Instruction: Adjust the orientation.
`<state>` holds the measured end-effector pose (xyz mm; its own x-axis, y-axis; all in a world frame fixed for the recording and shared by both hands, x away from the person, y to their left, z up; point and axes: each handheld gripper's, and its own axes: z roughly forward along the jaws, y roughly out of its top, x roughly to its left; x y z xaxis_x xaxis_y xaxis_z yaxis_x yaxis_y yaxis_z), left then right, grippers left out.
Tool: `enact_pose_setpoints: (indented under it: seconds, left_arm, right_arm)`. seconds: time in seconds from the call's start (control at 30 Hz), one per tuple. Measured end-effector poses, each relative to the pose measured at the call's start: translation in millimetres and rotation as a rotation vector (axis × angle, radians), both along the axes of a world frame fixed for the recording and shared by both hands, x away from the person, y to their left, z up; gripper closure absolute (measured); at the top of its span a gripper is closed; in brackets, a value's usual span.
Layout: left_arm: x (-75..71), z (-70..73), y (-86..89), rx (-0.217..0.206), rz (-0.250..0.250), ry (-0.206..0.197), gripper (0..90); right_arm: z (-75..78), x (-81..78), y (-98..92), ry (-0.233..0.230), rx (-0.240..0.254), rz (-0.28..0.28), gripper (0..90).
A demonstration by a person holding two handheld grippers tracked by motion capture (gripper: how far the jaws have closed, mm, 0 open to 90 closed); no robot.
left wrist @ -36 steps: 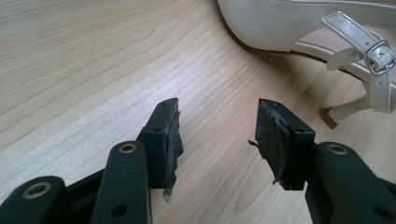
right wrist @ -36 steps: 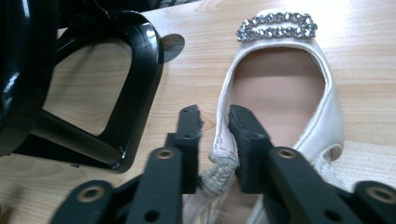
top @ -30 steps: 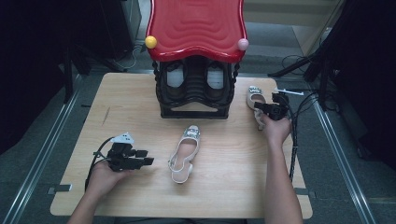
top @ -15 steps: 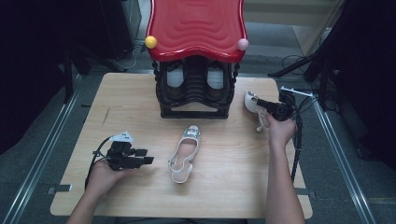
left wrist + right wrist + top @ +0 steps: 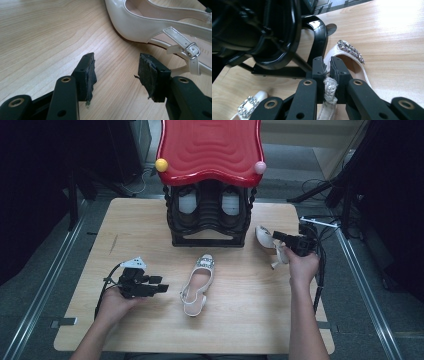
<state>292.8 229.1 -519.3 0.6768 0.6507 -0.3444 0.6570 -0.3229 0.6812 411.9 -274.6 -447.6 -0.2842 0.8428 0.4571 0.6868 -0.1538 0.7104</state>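
Note:
A cream slingback shoe (image 5: 197,285) with a jewelled toe lies on the wooden table (image 5: 240,325) in front of the rack. My left gripper (image 5: 161,288) rests to its left, open and empty; in the left gripper view its pads (image 5: 91,72) stand apart with the shoe's heel and buckle strap (image 5: 150,22) just ahead. A second matching shoe (image 5: 265,237) hangs tilted above the table's right side. My right gripper (image 5: 281,240) is shut on it. In the right gripper view the jaws (image 5: 327,66) pinch the shoe's side wall (image 5: 352,65).
A black shoe rack (image 5: 207,215) with a red wavy top (image 5: 210,147) stands at the table's back middle, two pale items on its shelf. Its black frame (image 5: 274,37) is close to the held shoe. Cables trail off the right edge (image 5: 320,265).
The right gripper has lifted its shoe off the table and tipped it, toe toward the rack. The left gripper and the middle shoe have stayed put.

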Motion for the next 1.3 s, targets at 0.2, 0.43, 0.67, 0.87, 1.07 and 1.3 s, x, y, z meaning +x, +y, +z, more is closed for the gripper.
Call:
enact_pose_setpoints:
  seconds: [0.2,0.43,0.67,0.87,1.07,1.3]
  left_arm:
    - [6.6,1.7,-8.9,-0.007,-0.025,-0.002,48.0]
    - [14.1,3.9,-18.0,-0.019,-0.053,-0.009,48.0]
    - [19.3,4.1,-22.8,-0.032,-0.059,-0.014,48.1]
    - [20.3,3.6,-25.5,-0.032,-0.061,-0.021,48.1]
    - [20.4,3.8,-24.9,-0.034,-0.059,-0.022,48.2]
    - [20.2,3.5,-25.9,-0.026,-0.064,-0.021,48.3]
  right_arm:
    - [11.7,-23.4,-2.3,-0.029,0.001,0.007,83.6]
    - [10.2,-49.6,-1.9,-0.026,0.005,0.021,83.6]
    - [10.7,-74.9,10.7,-0.033,-0.009,0.064,83.6]
    - [5.9,-89.5,27.9,-0.043,-0.012,0.119,83.6]
    - [-7.6,-97.3,47.2,-0.006,-0.035,0.181,83.6]
    - [-18.5,-109.9,68.2,0.019,-0.066,0.253,83.4]
